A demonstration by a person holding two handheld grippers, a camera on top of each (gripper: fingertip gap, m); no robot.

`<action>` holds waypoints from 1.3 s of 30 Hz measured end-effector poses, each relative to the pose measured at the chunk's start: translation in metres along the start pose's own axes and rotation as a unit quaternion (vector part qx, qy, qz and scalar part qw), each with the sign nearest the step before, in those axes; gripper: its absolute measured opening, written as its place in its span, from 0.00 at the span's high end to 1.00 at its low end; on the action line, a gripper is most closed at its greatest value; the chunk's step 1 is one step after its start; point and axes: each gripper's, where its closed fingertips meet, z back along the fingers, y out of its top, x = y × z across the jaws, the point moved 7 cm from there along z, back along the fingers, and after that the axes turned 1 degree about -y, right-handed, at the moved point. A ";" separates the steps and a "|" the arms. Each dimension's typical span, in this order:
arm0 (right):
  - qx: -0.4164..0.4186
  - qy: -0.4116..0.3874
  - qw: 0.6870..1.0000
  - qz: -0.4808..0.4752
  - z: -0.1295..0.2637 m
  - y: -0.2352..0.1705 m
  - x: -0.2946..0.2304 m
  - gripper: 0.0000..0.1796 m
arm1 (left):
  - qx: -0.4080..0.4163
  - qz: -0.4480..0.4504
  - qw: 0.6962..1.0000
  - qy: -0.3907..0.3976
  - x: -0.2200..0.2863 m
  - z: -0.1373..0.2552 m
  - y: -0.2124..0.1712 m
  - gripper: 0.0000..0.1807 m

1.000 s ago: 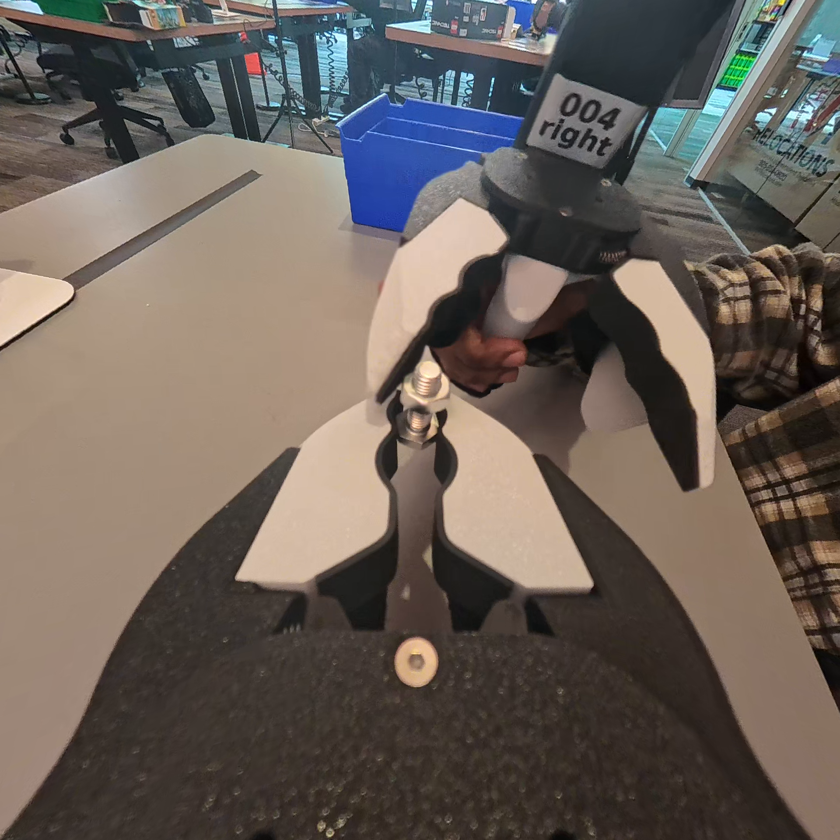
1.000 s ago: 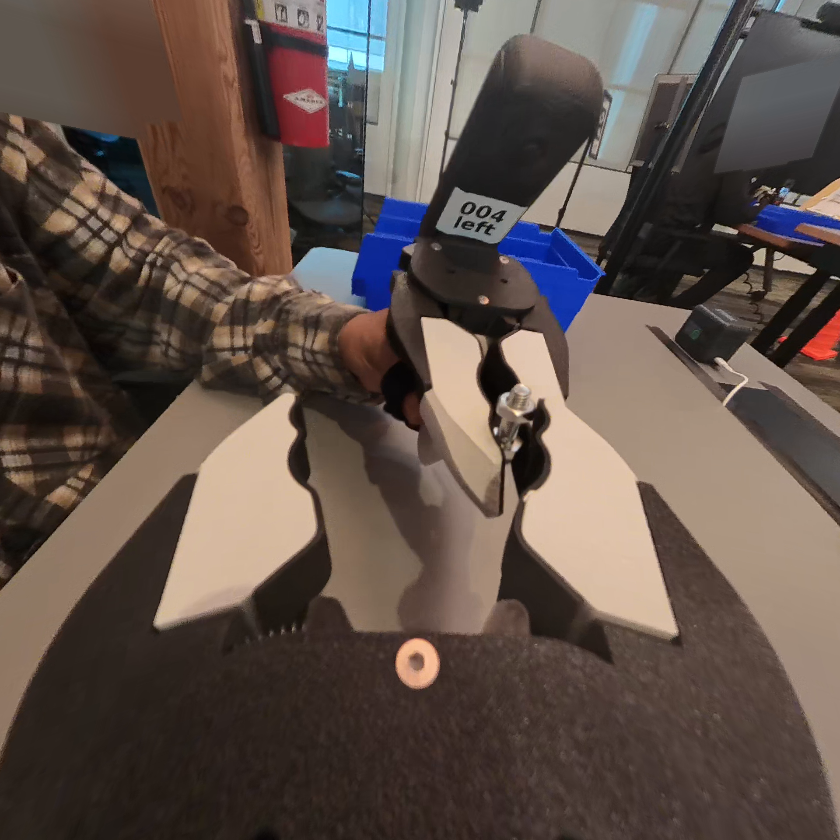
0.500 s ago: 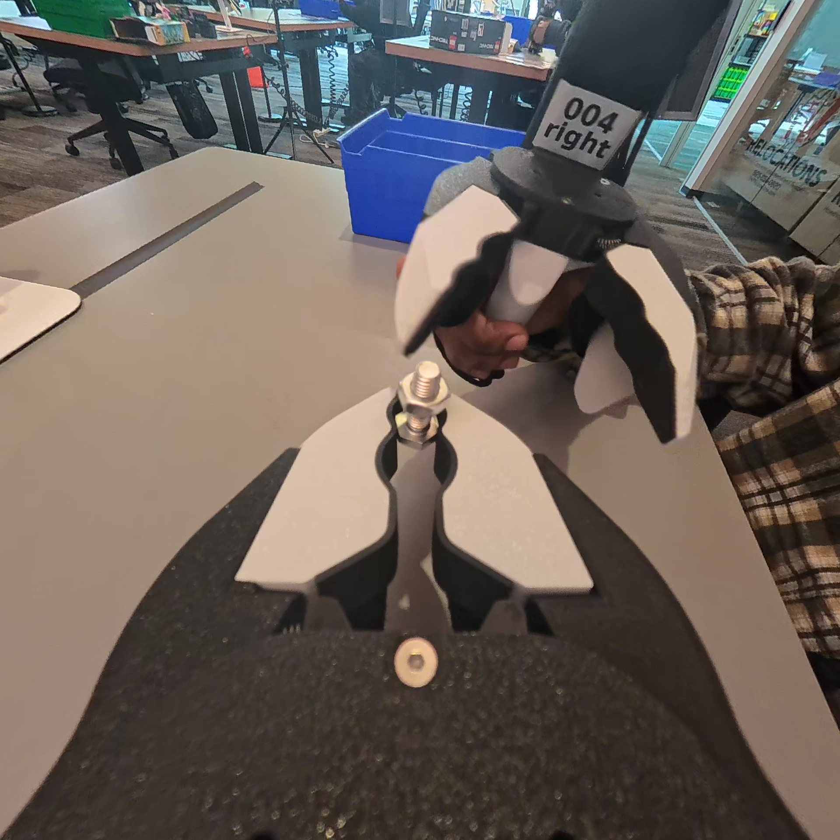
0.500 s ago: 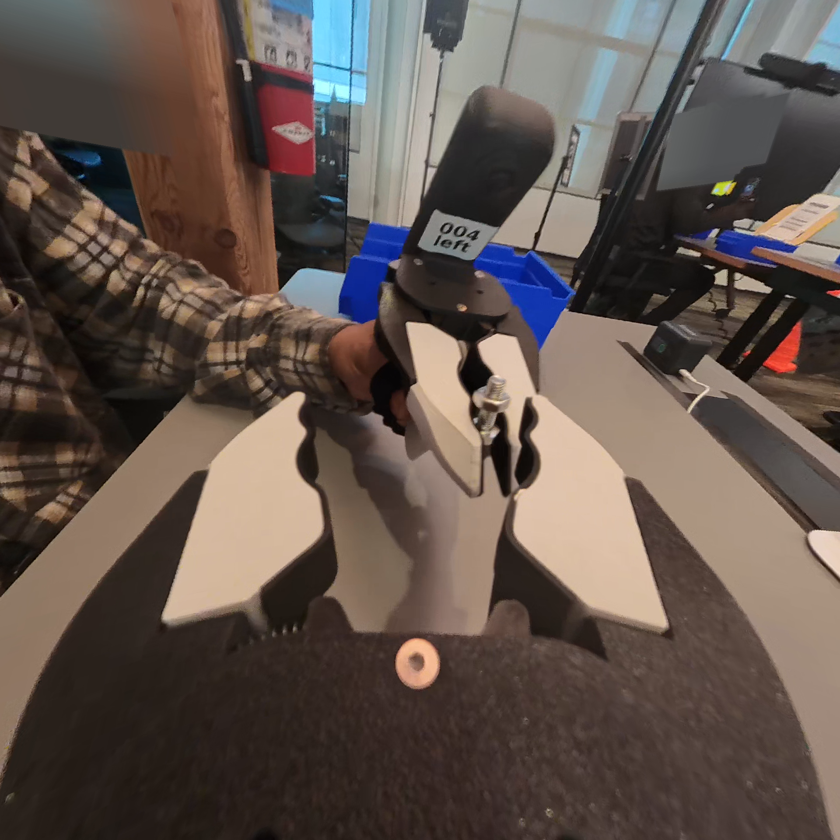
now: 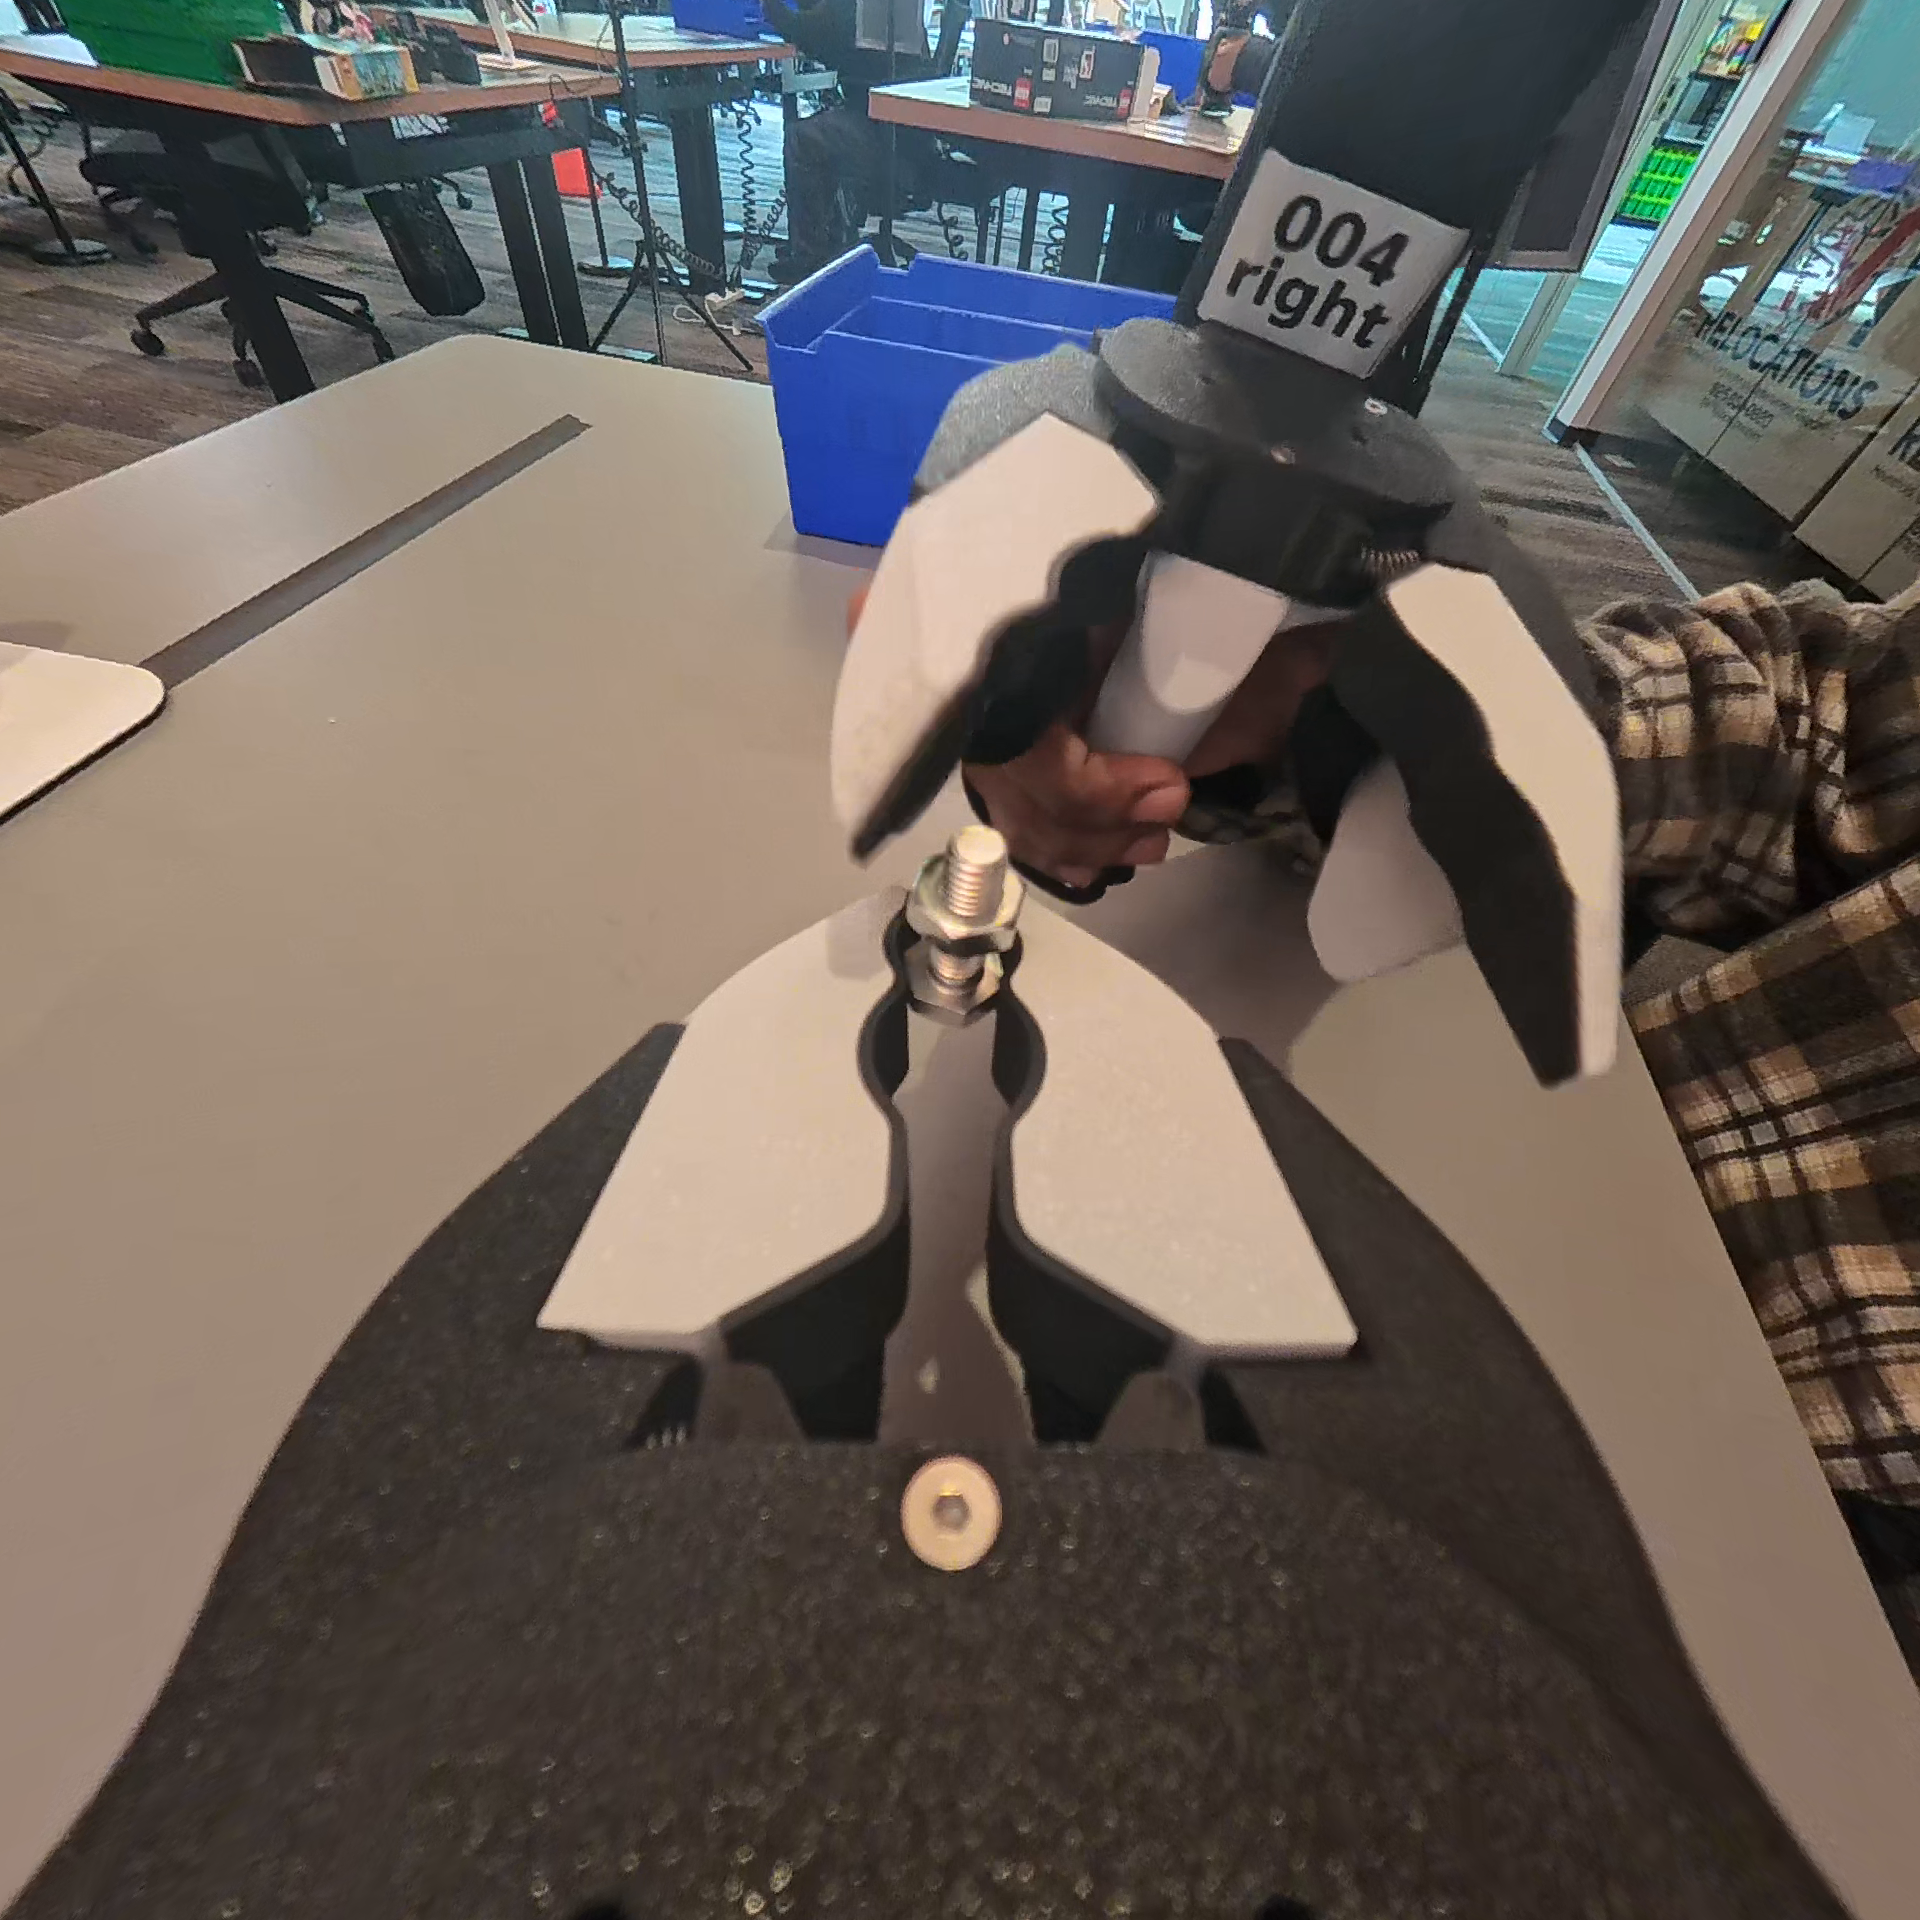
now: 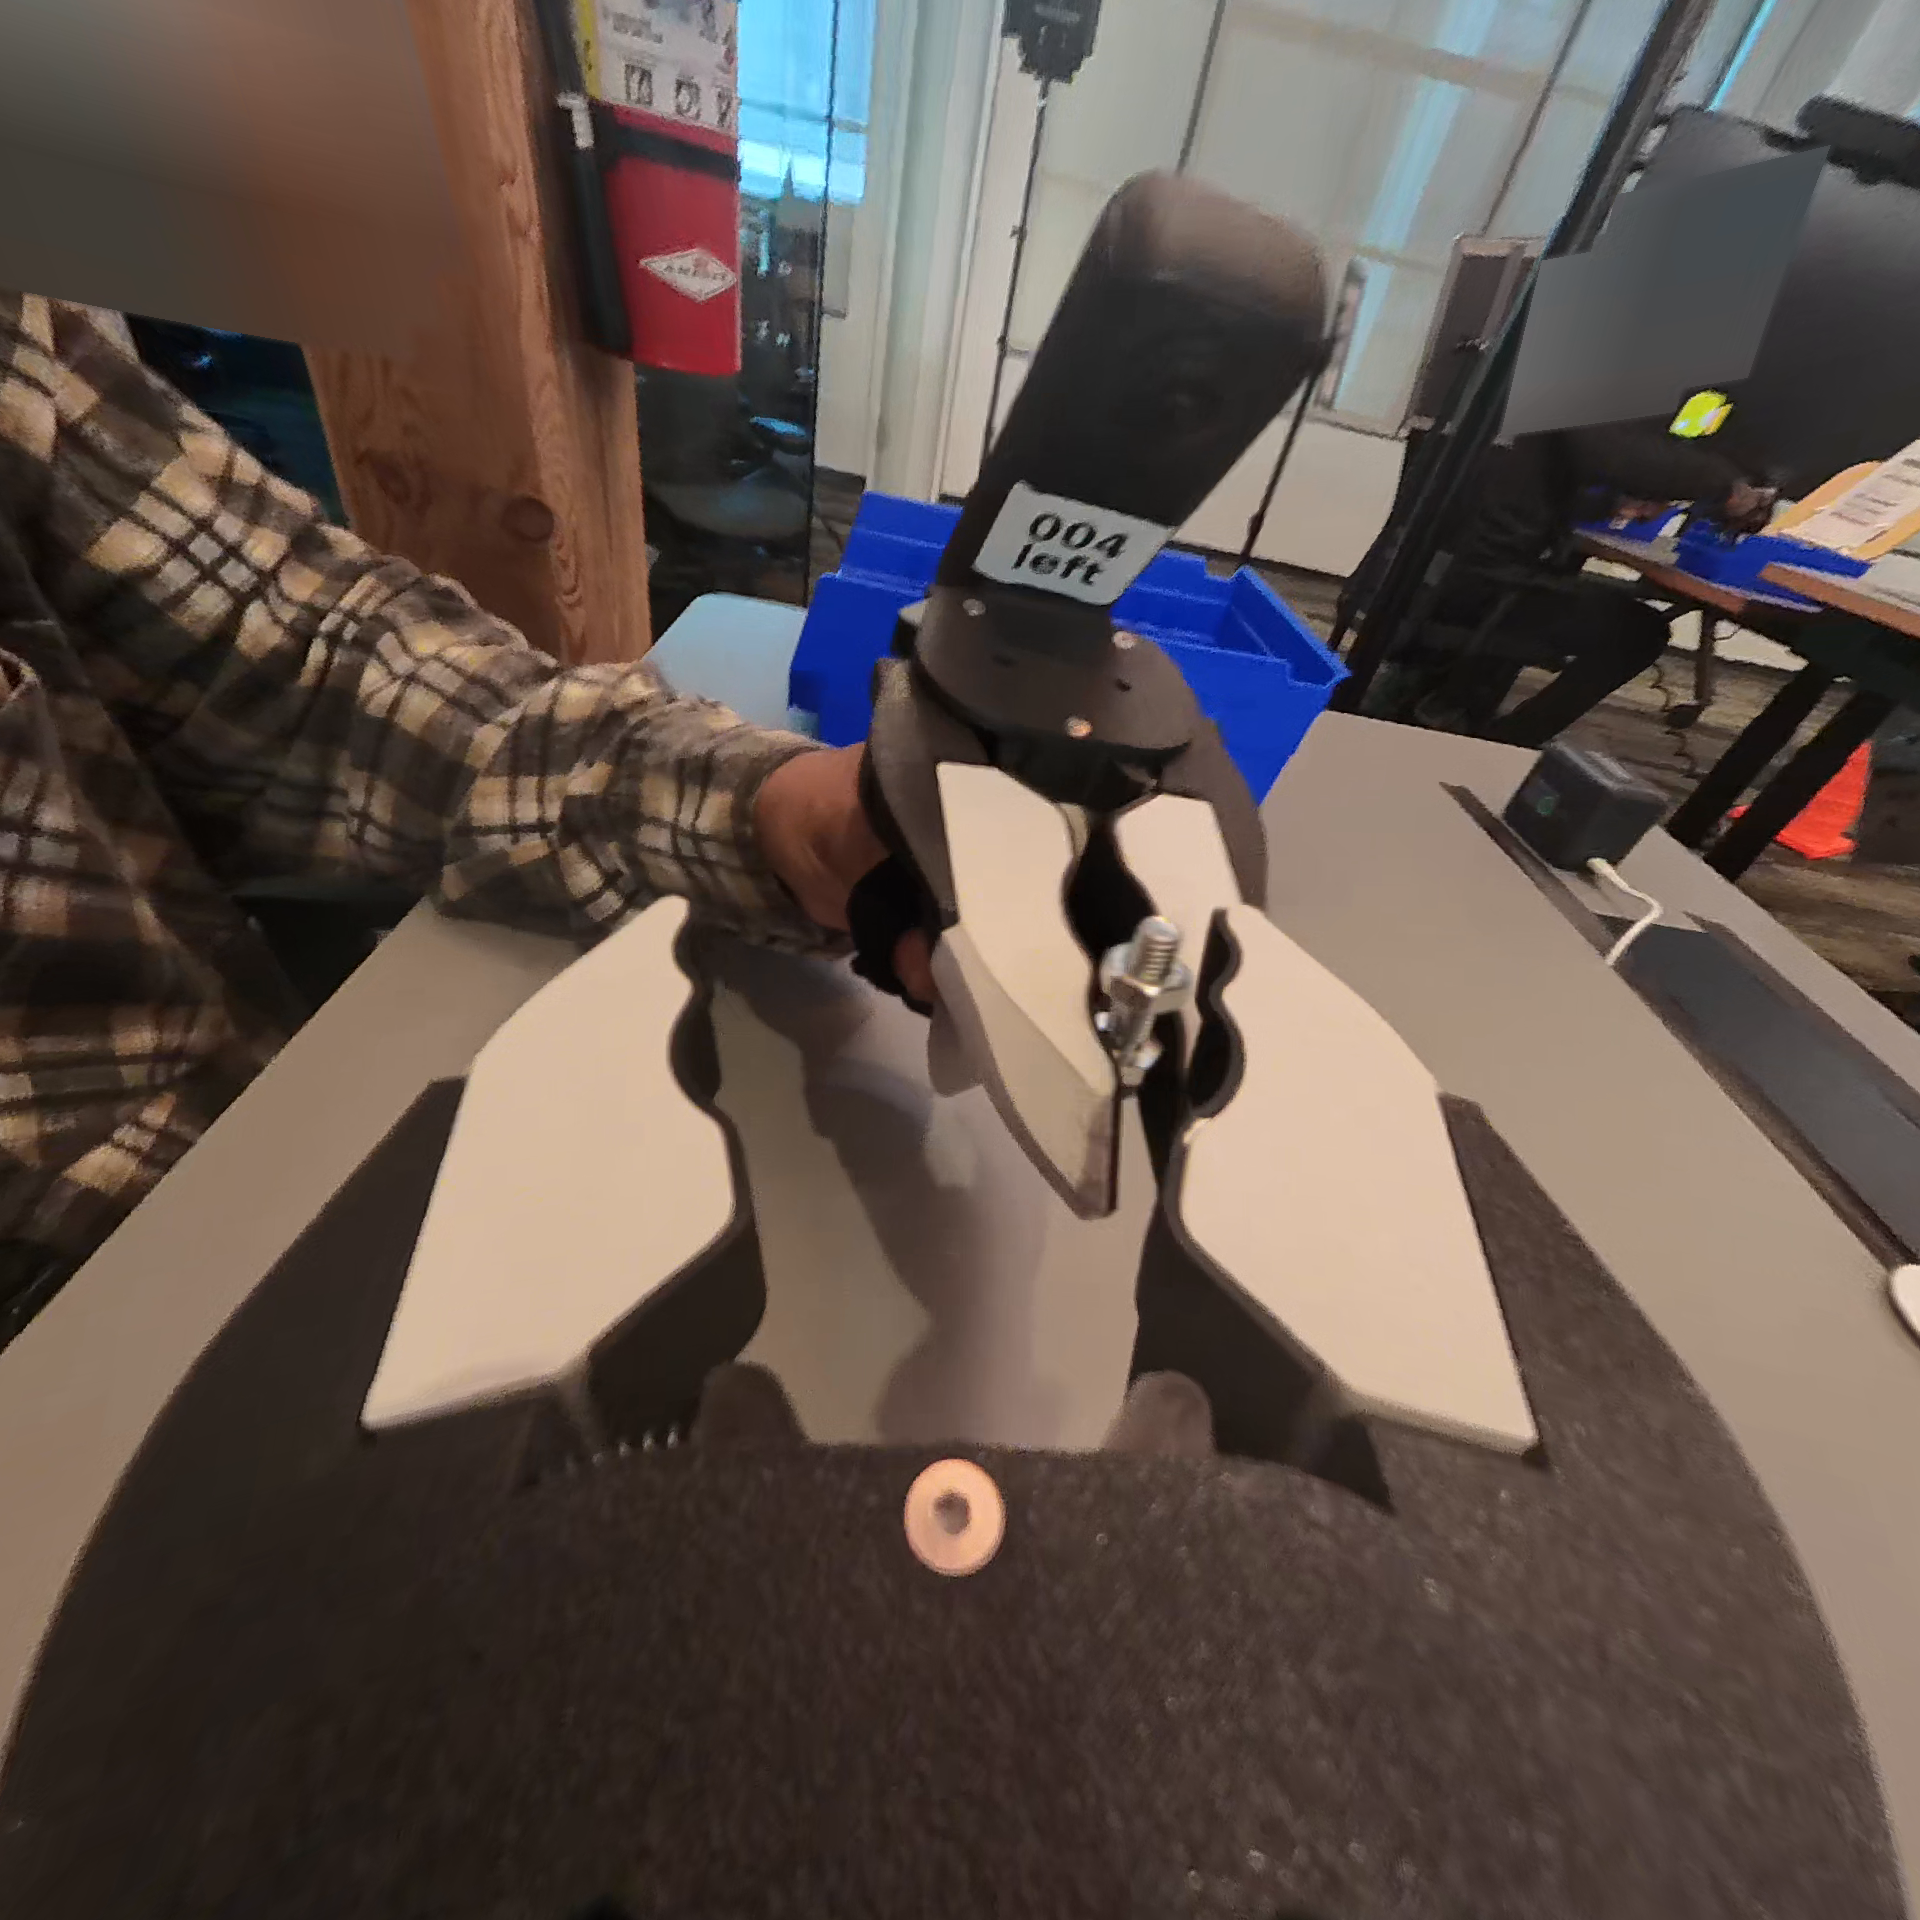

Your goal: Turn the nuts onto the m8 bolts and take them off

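My left gripper (image 5: 951,940) is shut on the hex head of a silver bolt (image 5: 948,977) and holds it upright above the grey table (image 5: 436,831). A nut (image 5: 961,916) sits on the thread a little below the tip. My right gripper (image 6: 951,925) is open and empty. It faces the left one, and the bolt (image 6: 1138,1003) with its nut (image 6: 1145,979) stands just inside its right finger (image 6: 1340,1143). In the left wrist view the right gripper (image 5: 1216,956) hangs above and to the right of the bolt, one fingertip (image 5: 868,831) close to the bolt's tip.
A blue bin (image 5: 914,416) stands at the table's far edge; it also shows in the right wrist view (image 6: 1236,665). A white pad (image 5: 62,717) lies at the left. A black box with a white cable (image 6: 1579,800) sits by a dark strip. Plaid sleeves are at the sides. About 6 cm separates my left fingertips from my right.
The right gripper's finger, beside the nut a second ago, lifted off up and to the right, then came back near the bolt's tip. It stayed open. The left gripper kept holding the bolt.
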 end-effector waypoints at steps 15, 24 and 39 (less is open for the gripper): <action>-0.007 -0.008 1.000 0.009 0.013 0.000 -0.004 0.54 | 0.007 0.001 1.000 0.002 0.000 0.002 0.003 0.94; -0.020 0.003 1.000 0.006 0.013 -0.002 -0.007 0.52 | 0.005 0.002 1.000 0.003 -0.001 0.002 0.002 0.94; 0.003 -0.015 1.000 0.000 0.012 0.004 0.001 0.51 | 0.010 0.007 1.000 -0.001 -0.001 0.002 0.002 0.94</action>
